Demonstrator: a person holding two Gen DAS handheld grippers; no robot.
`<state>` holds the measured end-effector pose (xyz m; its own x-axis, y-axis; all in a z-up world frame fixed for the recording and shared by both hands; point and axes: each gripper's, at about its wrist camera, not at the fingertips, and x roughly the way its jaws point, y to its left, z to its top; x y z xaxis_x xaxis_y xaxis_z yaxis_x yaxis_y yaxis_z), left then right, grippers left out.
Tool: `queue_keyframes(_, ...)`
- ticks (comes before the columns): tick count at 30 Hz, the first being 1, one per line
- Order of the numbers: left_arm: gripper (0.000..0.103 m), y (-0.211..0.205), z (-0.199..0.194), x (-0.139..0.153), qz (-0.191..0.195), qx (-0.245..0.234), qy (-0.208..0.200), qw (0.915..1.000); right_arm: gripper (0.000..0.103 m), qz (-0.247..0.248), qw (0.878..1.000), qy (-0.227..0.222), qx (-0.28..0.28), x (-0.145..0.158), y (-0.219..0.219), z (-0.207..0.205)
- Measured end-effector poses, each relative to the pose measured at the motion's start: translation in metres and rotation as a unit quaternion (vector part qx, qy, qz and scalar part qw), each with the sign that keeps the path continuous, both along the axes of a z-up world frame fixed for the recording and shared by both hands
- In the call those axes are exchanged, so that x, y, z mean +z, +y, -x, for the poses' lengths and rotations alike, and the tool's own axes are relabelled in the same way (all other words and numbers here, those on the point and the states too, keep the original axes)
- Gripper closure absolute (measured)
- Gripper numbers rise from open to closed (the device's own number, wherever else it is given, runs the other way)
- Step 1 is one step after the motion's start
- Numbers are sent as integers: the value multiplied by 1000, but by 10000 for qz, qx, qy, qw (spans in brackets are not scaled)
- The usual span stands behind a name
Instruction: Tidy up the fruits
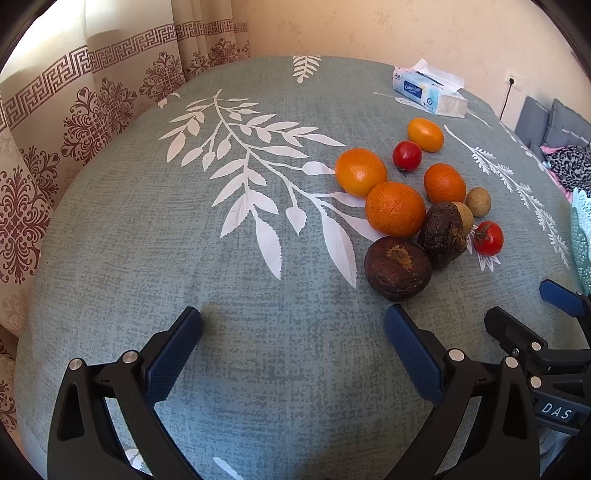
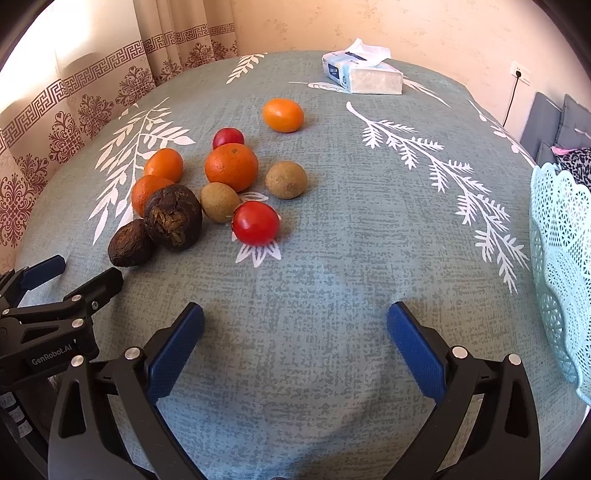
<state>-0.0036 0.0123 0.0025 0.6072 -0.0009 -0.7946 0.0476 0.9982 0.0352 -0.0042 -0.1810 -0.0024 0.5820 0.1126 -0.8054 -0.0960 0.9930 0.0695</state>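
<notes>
left gripper (image 1: 293, 319): held apart, empty; right gripper (image 2: 295, 314): same
fruits (image 2: 207, 181): clustered loose; basket (image 2: 557, 258): set aside, likely destination

**Room and setting around the table**

A table covered by a grey-green cloth (image 1: 184, 258) printed with white leaf sprays filled both views. Behind it hung cream curtains (image 1: 74, 110) bearing brown key-pattern bands and floral medallions, brightly backlit at the upper left. The wall (image 2: 406, 26) was pale peach with a faint texture. A white socket (image 2: 520, 73) with a dark cord sat at the right, above grey cushions (image 2: 554, 122). A tissue pack (image 2: 364, 72) lay at the table's far edge.
</notes>
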Motion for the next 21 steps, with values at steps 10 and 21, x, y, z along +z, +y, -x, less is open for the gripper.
queue_keyframes(10, 5, -2, 3, 2, 45, -131, -82, 9999, 2, -84, 9999, -49, -29, 2, -2, 1)
queue_keyframes(21, 5, 7, 7, 11, 291, -65, -342, 9990, 2, -616, 9976, -311, -3, 12, -13, 7)
